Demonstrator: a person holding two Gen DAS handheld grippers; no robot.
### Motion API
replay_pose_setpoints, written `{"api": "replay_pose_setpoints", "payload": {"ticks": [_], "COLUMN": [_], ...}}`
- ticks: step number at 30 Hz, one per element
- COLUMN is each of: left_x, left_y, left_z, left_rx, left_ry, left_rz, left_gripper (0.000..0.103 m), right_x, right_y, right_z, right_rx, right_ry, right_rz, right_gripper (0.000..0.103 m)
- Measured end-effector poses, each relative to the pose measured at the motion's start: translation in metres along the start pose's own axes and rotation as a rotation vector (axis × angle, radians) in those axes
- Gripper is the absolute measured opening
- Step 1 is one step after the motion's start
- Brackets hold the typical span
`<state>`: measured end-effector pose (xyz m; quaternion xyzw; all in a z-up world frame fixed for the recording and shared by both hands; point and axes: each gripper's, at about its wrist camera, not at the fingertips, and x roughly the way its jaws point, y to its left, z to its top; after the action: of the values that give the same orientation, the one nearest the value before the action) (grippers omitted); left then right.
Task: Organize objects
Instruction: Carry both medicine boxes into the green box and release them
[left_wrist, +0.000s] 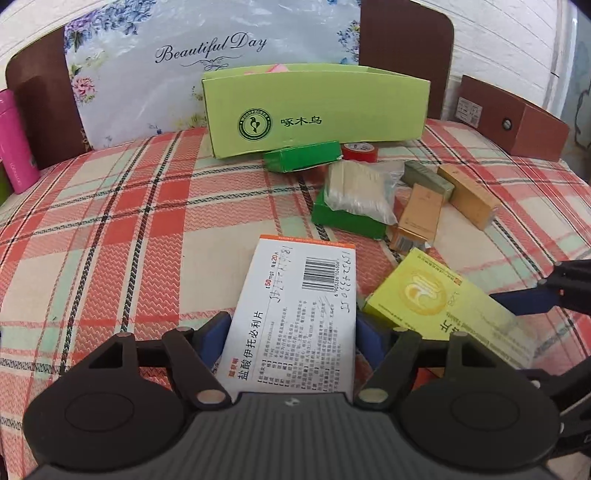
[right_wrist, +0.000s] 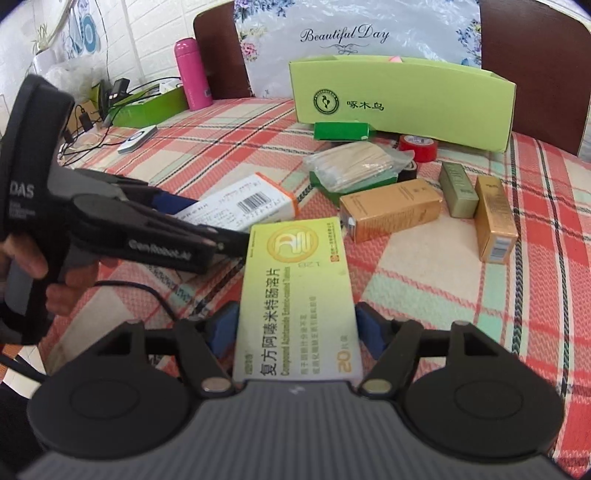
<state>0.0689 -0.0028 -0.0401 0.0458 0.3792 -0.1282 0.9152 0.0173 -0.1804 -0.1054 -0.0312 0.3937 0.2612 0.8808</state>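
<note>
Holding 2 medicine boxes at once, you have the left tool (left_wrist: 291, 325) clamped on the white medicine box (left_wrist: 295, 310) and the right tool (right_wrist: 295, 325) clamped on the yellow-green medicine box (right_wrist: 295, 295), each box gripped by its long sides between blue pads. Both boxes hang low over the plaid desk (left_wrist: 110, 229), near its front edge. The open light-green carton (left_wrist: 317, 107), likely the place they belong, stands at 12 o'clock against the far side.

Risks from here, as a judgement: the boxes are thin card, so a harder squeeze could crush them, and a looser one could let them pivot and slip. The 2 tools sit just beside each other, and the white box's corner lies near the right tool's finger, so moving together to 12 o'clock could knock them. The clutter in between could also be swept aside.

Count on the desk: 2 dark green boxes (right_wrist: 341, 131), 1 bag of toothpicks (right_wrist: 356, 160), 1 red tape roll (right_wrist: 417, 147), 2 gold boxes (right_wrist: 391, 210), 1 olive box (right_wrist: 458, 188), 1 pink flask (right_wrist: 192, 74) at 10 o'clock.
</note>
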Motion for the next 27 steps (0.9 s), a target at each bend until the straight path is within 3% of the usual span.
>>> {"api": "replay_pose_setpoints", "payload": {"ticks": [6,14,18,19,27], "left_x": [0.003,0.004,0.003,0.002,-0.014], "left_y": [0.011,0.011,0.013,0.013,0.017], "left_z": [0.006,0.005,0.004,0.004,0.013], "left_rx": [-0.033,-0.041,-0.051,-0.052,-0.089], "left_ry": [0.018,0.012,0.008,0.005,-0.025], "left_rz": [0.061,0.067,0.051,0.041,-0.002], "left_gripper": [0.078,0.079,0.076,0.069,0.069], "right_x": [0.004,0.009,0.012,0.011,-0.006], "right_y": [0.006,0.009,0.009,0.009,0.005], "right_z": [0.005,0.005,0.004,0.004,0.011], "right_rx": [-0.022,-0.032,-0.034,-0.034,-0.019], "right_ry": [-0.021,-0.004,0.001,-0.001,-0.075], "right_rz": [-0.017,-0.037,-0.032,-0.031,0.01], "right_gripper": [0.074,0.074,0.066,0.066,0.065]}}
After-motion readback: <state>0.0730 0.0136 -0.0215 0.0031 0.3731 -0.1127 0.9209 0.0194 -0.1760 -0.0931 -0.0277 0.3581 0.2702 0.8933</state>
